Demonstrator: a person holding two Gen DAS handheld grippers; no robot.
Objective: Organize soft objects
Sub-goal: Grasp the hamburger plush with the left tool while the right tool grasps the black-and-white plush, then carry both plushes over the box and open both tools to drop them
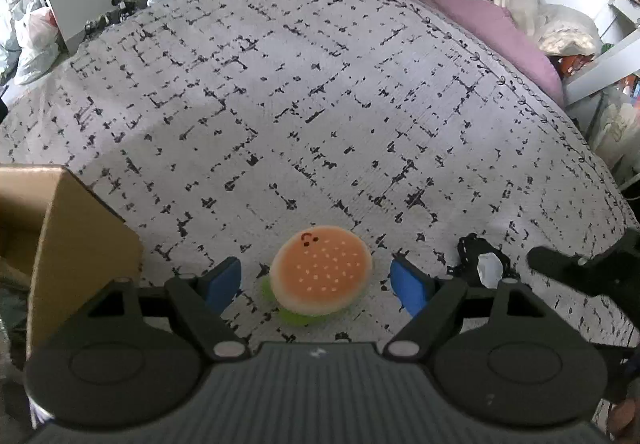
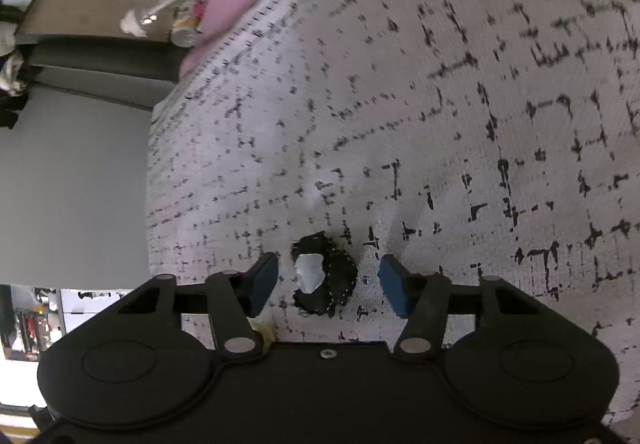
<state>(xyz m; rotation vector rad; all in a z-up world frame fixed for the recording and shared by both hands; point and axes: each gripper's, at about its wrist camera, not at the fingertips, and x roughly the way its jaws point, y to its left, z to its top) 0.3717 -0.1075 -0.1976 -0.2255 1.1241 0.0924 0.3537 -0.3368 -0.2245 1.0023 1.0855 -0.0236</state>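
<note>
presently the round plush hamburger toy with a sesame-dotted orange bun and green felt lettuce rim (image 1: pixel 321 271) lies flat on the bed, bun face up, its small stitched face pointing away toward the far side; being round, it has no clear long axis. the left gripper (image 1: pixel 318 282) stands spread, its blue pads either side of the toy and clear of it. the right gripper (image 2: pixel 328 284) is part open around a small crumpled black fabric piece with a pale patch (image 2: pixel 325 276), pads not touching it; its long axis runs roughly along the fingers. both items rest on a white woven bedspread with a broken black grid print (image 1: pixel 320 103). a brown cardboard box (image 1: pixel 64 244) sits at the left, a lilac pillow (image 1: pixel 500 31) at the far edge, and cluttered bags beyond.
</note>
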